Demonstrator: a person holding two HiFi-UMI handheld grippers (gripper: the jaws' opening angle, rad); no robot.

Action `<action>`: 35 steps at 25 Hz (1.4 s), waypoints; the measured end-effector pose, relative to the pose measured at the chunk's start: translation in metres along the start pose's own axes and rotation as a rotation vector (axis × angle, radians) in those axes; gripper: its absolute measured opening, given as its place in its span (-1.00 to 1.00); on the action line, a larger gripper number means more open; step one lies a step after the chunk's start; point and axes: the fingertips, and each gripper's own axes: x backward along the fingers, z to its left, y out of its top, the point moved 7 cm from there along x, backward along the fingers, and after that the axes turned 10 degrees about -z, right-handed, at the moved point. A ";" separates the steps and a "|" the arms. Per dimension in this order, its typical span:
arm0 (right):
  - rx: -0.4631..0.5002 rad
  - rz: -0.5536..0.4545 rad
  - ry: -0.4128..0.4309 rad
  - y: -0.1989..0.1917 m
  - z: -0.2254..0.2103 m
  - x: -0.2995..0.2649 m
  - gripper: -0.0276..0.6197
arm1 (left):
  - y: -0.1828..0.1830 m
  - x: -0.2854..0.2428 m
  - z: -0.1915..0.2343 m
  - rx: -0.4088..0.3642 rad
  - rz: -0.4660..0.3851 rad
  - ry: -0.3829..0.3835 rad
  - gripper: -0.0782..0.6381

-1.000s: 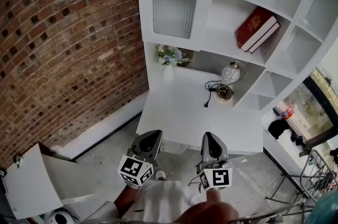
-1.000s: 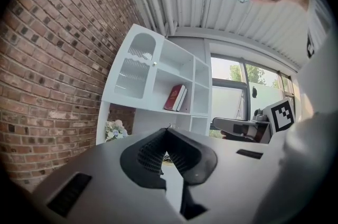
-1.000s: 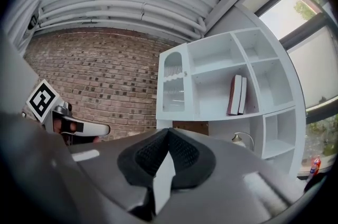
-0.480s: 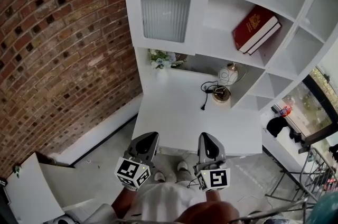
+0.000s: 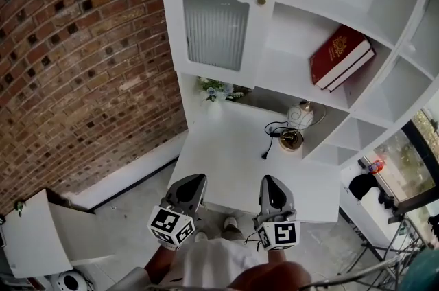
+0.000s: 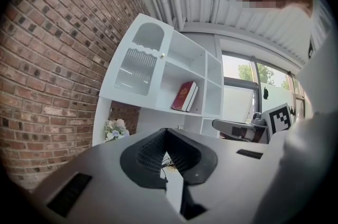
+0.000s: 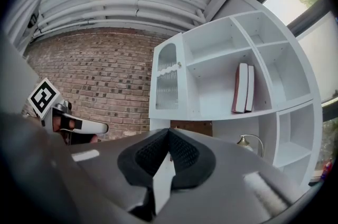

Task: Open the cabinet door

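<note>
Both claws are hovering over the near edge of the white desk (image 5: pixel 233 152) in the head view, left claw (image 5: pixel 191 182) beside right claw (image 5: pixel 271 184), well apart from the cabinet door (image 5: pixel 216 29). That door is sitting shut at the shelf unit's (image 5: pixel 384 97) upper left, its knob (image 5: pixel 261 0) just to its right.

Left gripper view: the left claw (image 6: pixel 166 149) is pressing its jaws together on nothing, with the door (image 6: pixel 136 70) showing ahead.

Right gripper view: the right claw (image 7: pixel 168 148) is likewise keeping its jaws together and empty, facing the door (image 7: pixel 166 85) and a red book (image 7: pixel 241 88).
</note>
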 end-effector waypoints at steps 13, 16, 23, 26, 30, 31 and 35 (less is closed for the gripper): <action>0.010 -0.020 0.076 0.001 -0.035 -0.043 -0.88 | 0.006 -0.050 -0.001 -0.035 -0.039 0.012 -0.76; -0.001 -0.033 0.098 0.002 -0.041 -0.057 -0.87 | 0.009 -0.062 0.003 -0.048 -0.045 0.022 -0.76; -0.032 -0.049 0.141 0.000 -0.053 -0.091 -0.56 | 0.015 -0.089 0.011 -0.067 -0.048 0.035 -0.76; -0.043 -0.058 0.152 0.000 -0.059 -0.105 -0.54 | 0.019 -0.100 0.013 -0.076 -0.058 0.038 -0.76; -0.056 -0.064 0.161 -0.002 -0.070 -0.122 -0.53 | 0.022 -0.115 0.012 -0.084 -0.070 0.046 -0.76; -0.057 -0.064 0.164 -0.002 -0.072 -0.126 -0.53 | 0.021 -0.119 0.011 -0.084 -0.070 0.045 -0.76; -0.070 -0.057 0.168 -0.003 -0.080 -0.143 -0.51 | 0.020 -0.131 0.015 -0.085 -0.061 0.054 -0.76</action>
